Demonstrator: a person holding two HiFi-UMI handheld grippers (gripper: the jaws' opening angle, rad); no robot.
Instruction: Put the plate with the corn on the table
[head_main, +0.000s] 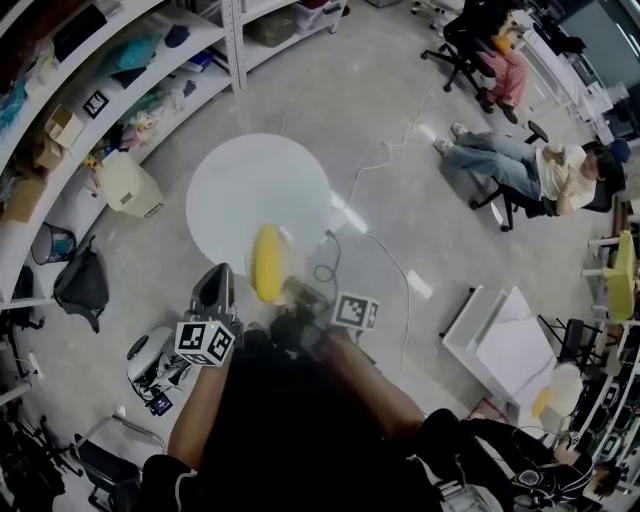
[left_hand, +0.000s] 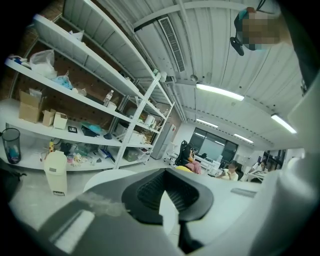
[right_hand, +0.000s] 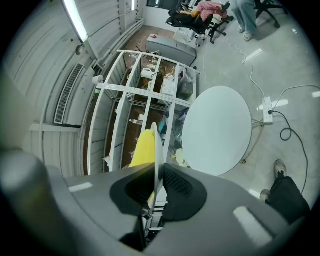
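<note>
By the white table (head_main: 255, 190), right tongs (right_hand: 159, 172) pinch a thin white plate (right_hand: 158, 145) bearing yellow corn (right_hand: 144, 147); left tongs (left_hand: 167, 187) gape empty.

head view: grey concrete floor (head_main: 400, 110). cluttered white shelving (head_main: 150, 60) upper left, white bin (head_main: 130, 185) below it. round white table (head_main: 255, 190) centre. office chairs (head_main: 455, 50) upper right. left gripper view: ribbed ceiling (left_hand: 210, 40) with strip lights (left_hand: 220, 91); dark windows (left_hand: 215, 145) far back.
</note>
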